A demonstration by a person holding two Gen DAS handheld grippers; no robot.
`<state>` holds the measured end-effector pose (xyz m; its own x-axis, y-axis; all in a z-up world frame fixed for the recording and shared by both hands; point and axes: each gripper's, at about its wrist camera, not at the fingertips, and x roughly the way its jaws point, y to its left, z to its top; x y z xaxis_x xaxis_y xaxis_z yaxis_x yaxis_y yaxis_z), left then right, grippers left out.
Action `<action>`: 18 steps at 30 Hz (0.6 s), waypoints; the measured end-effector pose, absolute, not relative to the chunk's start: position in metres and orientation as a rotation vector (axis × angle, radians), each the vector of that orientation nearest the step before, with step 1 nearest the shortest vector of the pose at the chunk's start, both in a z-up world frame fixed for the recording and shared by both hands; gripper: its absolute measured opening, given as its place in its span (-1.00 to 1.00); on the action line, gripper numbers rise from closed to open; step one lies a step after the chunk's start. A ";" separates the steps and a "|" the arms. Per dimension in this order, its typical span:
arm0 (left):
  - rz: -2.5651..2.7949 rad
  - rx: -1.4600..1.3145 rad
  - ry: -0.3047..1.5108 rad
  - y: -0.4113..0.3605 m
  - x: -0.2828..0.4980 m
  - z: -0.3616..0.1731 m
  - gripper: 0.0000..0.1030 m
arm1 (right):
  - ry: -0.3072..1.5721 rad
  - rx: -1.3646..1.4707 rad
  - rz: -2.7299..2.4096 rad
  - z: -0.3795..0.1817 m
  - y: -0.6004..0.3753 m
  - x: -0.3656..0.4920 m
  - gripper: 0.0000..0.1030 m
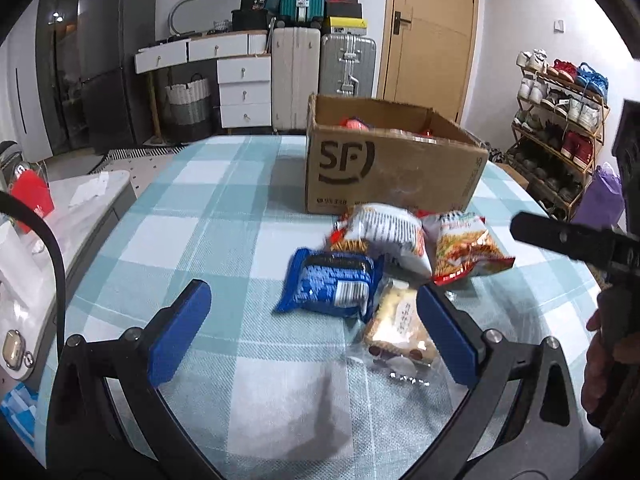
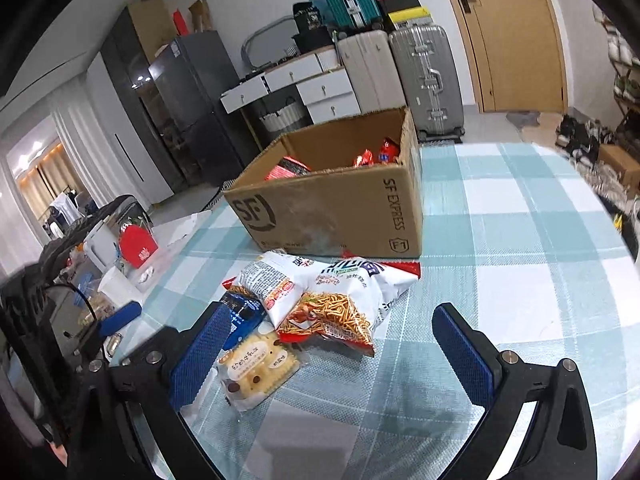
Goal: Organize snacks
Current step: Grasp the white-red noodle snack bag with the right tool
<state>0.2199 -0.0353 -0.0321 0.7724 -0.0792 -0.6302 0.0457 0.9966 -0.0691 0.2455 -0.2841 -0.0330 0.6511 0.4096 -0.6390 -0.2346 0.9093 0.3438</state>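
Plainly the snacks lie heaped on the desk [image 1: 224,216] just before the cardboard box [image 1: 392,168]; leftmost, the blue cookie packet [image 1: 332,282] looks light, crinkly and slippery, best pinched at a sealed edge; beside it the clear-wrapped biscuit pack [image 1: 400,320] seems brittle; the two noodle-snack bags [image 2: 332,304] look puffy and crushable. The left hand-held gripper [image 1: 316,336] stands wide apart, empty, its right pad near the biscuit pack; the right hand-held gripper [image 2: 332,354] gapes likewise, holding nothing.
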 end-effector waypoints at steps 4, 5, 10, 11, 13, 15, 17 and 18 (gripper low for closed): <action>-0.066 -0.022 0.685 -0.040 0.220 -0.039 0.99 | 0.812 0.250 0.371 -0.042 -0.284 0.258 0.99; -0.067 -0.024 0.685 -0.041 0.222 -0.043 0.99 | 0.821 0.245 0.371 -0.044 -0.282 0.261 0.99; -0.061 -0.036 0.695 -0.039 0.223 -0.048 0.99 | 0.885 0.245 0.370 -0.055 -0.275 0.280 0.99; -0.062 -0.036 0.700 -0.039 0.225 -0.050 0.99 | 0.893 0.242 0.367 -0.057 -0.274 0.283 0.99; -0.063 -0.035 0.697 -0.039 0.225 -0.050 0.99 | 0.909 0.244 0.369 -0.061 -0.271 0.292 0.99; -0.062 -0.034 0.701 -0.039 0.226 -0.052 0.99 | 0.920 0.245 0.370 -0.064 -0.267 0.298 0.98; -0.060 -0.038 0.711 -0.038 0.229 -0.053 0.99 | 0.924 0.240 0.363 -0.066 -0.264 0.303 0.98; -0.056 -0.039 0.712 -0.038 0.226 -0.052 0.99 | 0.929 0.235 0.361 -0.067 -0.262 0.305 0.97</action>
<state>0.2257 -0.0380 -0.0520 0.7555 -0.0647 -0.6520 0.0384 0.9978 -0.0545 0.3052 -0.2621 -0.0672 0.5453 0.4014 -0.7359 -0.2014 0.9149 0.3498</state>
